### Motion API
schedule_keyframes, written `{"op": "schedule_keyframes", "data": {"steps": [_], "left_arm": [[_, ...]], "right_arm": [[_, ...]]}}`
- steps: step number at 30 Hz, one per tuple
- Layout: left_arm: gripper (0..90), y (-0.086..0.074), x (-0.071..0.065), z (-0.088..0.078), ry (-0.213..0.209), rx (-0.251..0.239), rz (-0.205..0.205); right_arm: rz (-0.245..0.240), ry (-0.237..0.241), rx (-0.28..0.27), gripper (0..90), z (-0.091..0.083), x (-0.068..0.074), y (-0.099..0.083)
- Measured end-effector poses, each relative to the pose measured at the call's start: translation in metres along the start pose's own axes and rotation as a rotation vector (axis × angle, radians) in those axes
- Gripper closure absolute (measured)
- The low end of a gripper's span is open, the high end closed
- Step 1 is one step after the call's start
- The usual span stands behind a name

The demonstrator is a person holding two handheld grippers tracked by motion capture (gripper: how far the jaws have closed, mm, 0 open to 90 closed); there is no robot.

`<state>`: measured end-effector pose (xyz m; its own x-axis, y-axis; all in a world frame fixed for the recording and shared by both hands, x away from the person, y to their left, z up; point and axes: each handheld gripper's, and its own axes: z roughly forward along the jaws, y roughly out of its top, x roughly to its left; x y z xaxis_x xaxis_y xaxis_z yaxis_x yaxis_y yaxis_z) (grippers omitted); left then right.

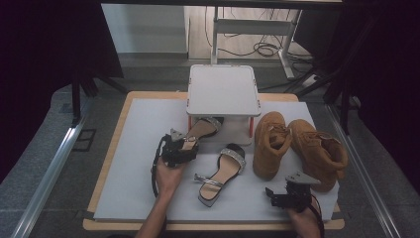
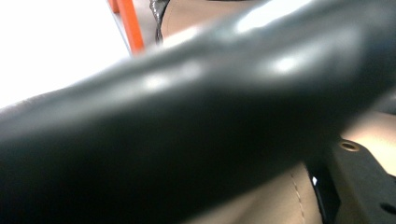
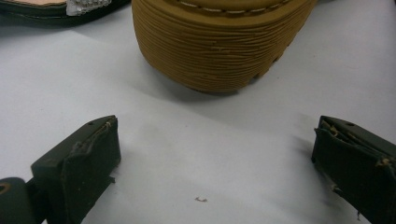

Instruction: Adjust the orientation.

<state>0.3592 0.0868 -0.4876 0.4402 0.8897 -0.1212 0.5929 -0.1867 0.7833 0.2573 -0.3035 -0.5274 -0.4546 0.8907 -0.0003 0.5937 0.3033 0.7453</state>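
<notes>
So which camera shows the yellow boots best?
The high view: both tan boots stand whole on the grey mat, right of the loose sandal. The right gripper view shows just one boot's ribbed sole edge, close up, ahead of the open right gripper. The left gripper view is blurred by something dark and shows no boot.

High view looks down over the table (image 1: 133,198); right gripper view faces the boot (image 3: 219,42) closely.

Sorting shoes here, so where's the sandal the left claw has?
In the high view, the sandal lies left of centre, toe under the small white shelf, heel at the left claw.
</notes>
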Motion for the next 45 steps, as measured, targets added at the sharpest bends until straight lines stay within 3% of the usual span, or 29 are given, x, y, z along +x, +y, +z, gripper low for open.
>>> {"op": "schedule_keyframes", "data": {"steps": [7, 16, 33, 39, 45], "left_arm": [[39.1, 0.007, -0.005, 0.018, 0.043, -0.005, -0.032], [39.1, 0.016, -0.015, 0.035, 0.113, 0.003, -0.029], [38.9, 0.025, -0.014, 0.066, 0.156, 0.033, -0.086], [38.4, 0.026, -0.011, 0.069, 0.152, 0.037, -0.078], [32.0, 0.028, -0.008, 0.066, 0.098, 0.063, -0.06]], "right_arm": [[0.0, 0.0, 0.0, 1.5, 0.0, 0.0, 0.0], [0.0, 0.0, -0.001, 1.6, 0.0, 0.0, 0.0], [0.0, 0.001, -0.002, 1.6, 0.0, 0.0, 0.0], [0.0, 0.001, -0.003, 1.7, 0.0, 0.0, 0.0], [0.0, 0.001, -0.003, 1.7, 0.0, 0.0, 0.0]]}}
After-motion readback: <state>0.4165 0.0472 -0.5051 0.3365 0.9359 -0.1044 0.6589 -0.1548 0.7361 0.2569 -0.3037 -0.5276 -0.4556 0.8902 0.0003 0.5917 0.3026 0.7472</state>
